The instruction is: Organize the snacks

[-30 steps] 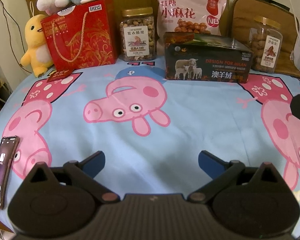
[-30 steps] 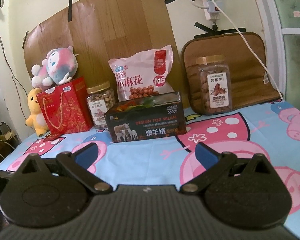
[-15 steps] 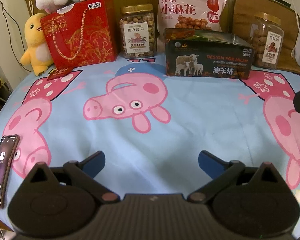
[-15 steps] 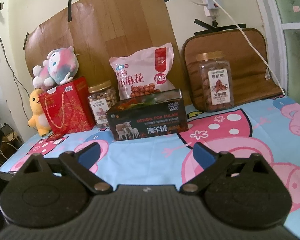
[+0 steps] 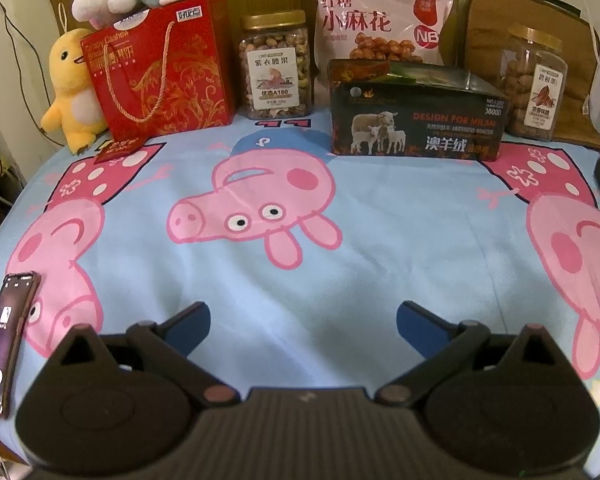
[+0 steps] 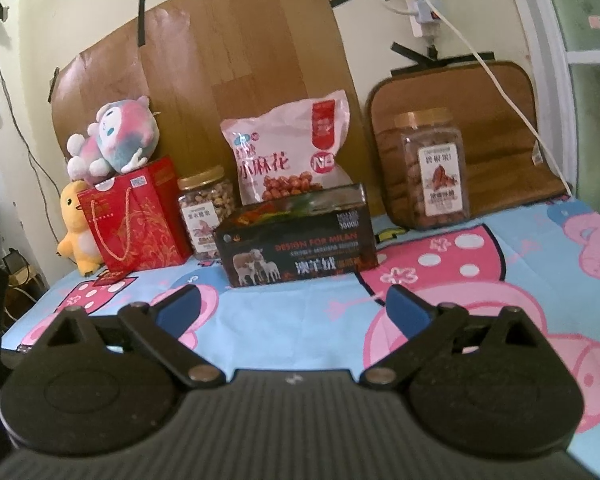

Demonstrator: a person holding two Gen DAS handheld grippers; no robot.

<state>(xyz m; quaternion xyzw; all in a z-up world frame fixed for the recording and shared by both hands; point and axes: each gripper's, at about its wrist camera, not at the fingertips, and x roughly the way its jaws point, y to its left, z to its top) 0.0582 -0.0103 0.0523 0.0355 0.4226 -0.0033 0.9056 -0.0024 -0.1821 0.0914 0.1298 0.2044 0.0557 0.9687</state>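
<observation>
We hold two grippers over a table covered in a light blue cartoon-pig cloth (image 5: pixel 380 248), and we take the dark box (image 5: pixel 414 120) with the sheep picture as our landmark. The left gripper (image 5: pixel 303 322) hangs above the cloth well in front of the box, its two blue-tipped fingers (image 5: pixel 190 326) spread wide with nothing between them. The right gripper (image 6: pixel 291 309) sits in front of the box too, lower and nearer to it, and its jaws are likewise wide apart and empty. We count one box, lying flat with its top open. Directly behind the box leans one pink snack bag (image 5: pixel 380 20) against a wooden board (image 6: pixel 240 80). We count two clear jars with gold lids: one nut jar (image 5: pixel 275 66) to the left of the box, and one second jar (image 5: pixel 536 84) to its right, standing in front of a brown cushion (image 6: pixel 496 136). Farther left of the box stands one red gift bag (image 5: pixel 160 68) with a rope handle. We count two soft toys: one pink-and-blue plush (image 6: pixel 114 140) lies on top of the gift bag, and one yellow duck (image 5: pixel 74 84) stands at the bag's far side. One phone (image 5: pixel 6 340), screen lit, lies at the table's near left edge, well apart from the box.
</observation>
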